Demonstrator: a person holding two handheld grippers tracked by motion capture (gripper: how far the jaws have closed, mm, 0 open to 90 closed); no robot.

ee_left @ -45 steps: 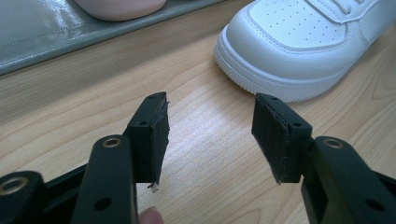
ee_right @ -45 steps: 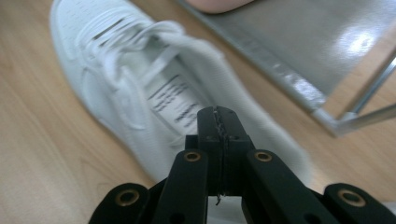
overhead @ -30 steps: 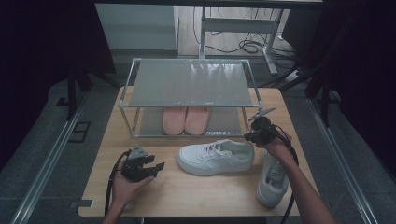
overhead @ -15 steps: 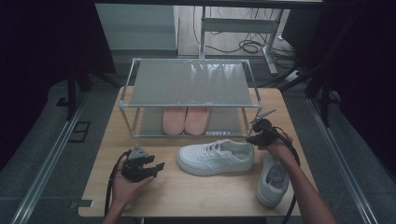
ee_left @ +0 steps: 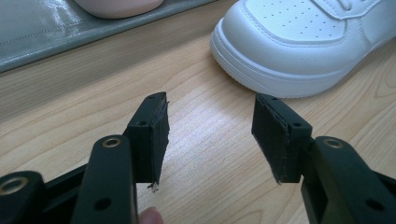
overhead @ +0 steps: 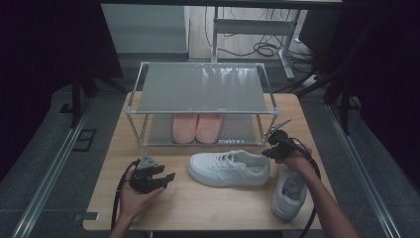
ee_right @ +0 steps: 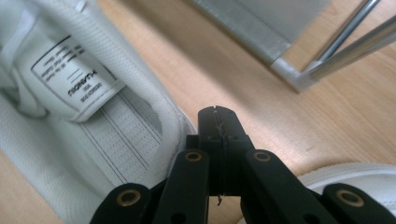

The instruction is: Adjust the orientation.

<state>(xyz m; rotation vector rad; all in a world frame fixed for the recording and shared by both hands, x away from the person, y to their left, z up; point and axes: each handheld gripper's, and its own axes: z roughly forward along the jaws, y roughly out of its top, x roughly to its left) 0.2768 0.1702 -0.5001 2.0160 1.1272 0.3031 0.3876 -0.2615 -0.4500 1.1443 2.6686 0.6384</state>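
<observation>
Dark curtains close off the room on both sides, and a pale wooden table (overhead: 208, 203) takes up the middle, with a metal shoe rack (overhead: 203, 89) set toward its far edge. Under the rack's grey top shelf a pair of pink slippers (overhead: 197, 128) sits on the lower shelf.

Low on the table's left part, the left gripper (overhead: 163, 177) rests in the person's hand, its jaws standing apart with bare wood between them. Ahead of it and to its right lies a white sneaker (overhead: 229, 167) on its sole, toe pointing at this claw, near but not touching. In the left gripper view the sneaker's toe (ee_left: 299, 42) fills the upper right, and the rack's lower shelf edge (ee_left: 56, 37) with one slipper lies ahead to the left.

Just beside that sneaker's heel hovers the right gripper (overhead: 271, 149), jaws pressed together on nothing. In the right gripper view the heel opening and tongue label of the sneaker (ee_right: 79, 107) lie just left of the jaws. Close ahead and to the right stands the rack's corner post (ee_right: 322, 60). A second white sneaker (overhead: 289, 191) lies under the right forearm, toe toward the table's near edge.
</observation>
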